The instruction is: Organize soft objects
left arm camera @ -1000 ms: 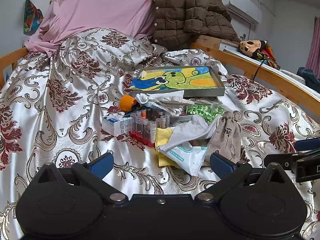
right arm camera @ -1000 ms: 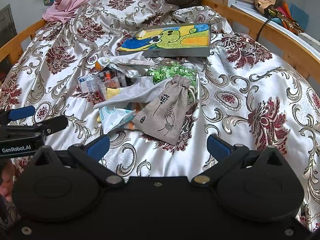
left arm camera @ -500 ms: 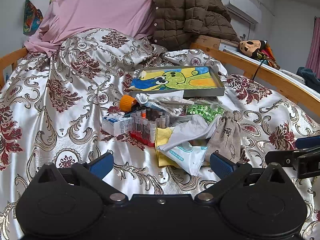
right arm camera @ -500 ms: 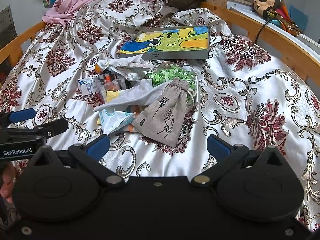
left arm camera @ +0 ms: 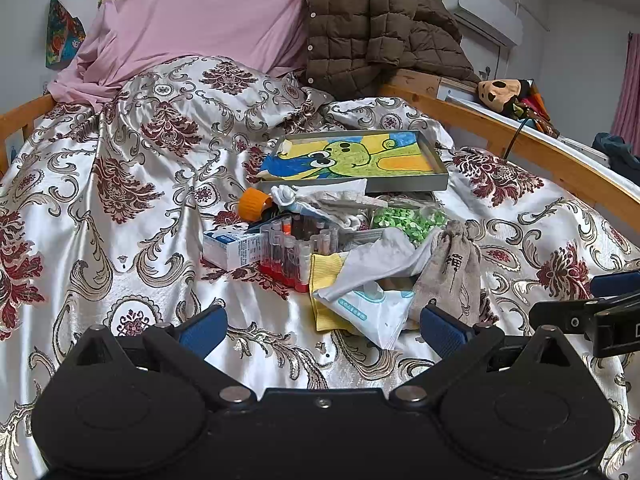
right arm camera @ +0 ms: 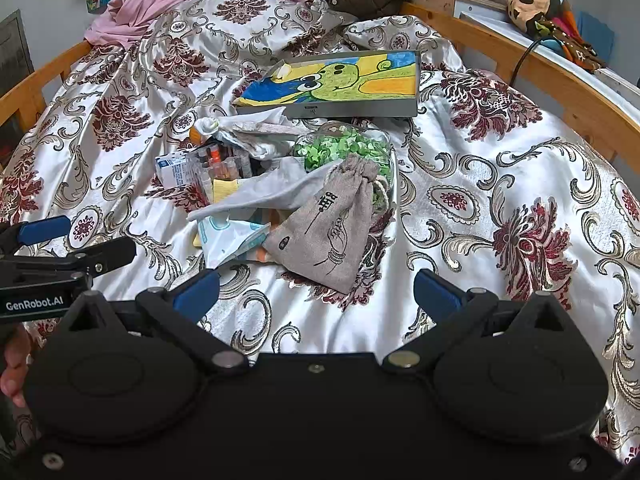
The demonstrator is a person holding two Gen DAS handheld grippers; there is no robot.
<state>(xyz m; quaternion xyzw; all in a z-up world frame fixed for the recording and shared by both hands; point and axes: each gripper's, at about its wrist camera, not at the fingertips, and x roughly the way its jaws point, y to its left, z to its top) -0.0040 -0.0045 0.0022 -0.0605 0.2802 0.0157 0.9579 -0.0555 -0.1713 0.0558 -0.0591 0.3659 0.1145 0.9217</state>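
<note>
A pile of small items lies mid-bed. A grey drawstring pouch (right arm camera: 332, 228) (left arm camera: 454, 270) lies at its near right. Beside it are a grey cloth (right arm camera: 264, 196) (left arm camera: 384, 258), a white wipes pack (right arm camera: 230, 236) (left arm camera: 370, 308), a yellow cloth (left arm camera: 326, 276) and a knotted white cloth (left arm camera: 320, 202). My left gripper (left arm camera: 322, 326) is open and empty, just short of the wipes pack. My right gripper (right arm camera: 316, 290) is open and empty, just short of the pouch.
A metal tray with a frog drawing (left arm camera: 356, 158) sits behind the pile. A rack of test tubes (left arm camera: 294, 246), a white box (left arm camera: 232, 246), an orange cap (left arm camera: 254, 202) and a bag of green bits (right arm camera: 344, 148) are in the pile. Wooden bed rails (right arm camera: 520, 60) run along both sides.
My right gripper has moved slightly forward toward the pouch. The left gripper has hardly moved. Both stay open.
</note>
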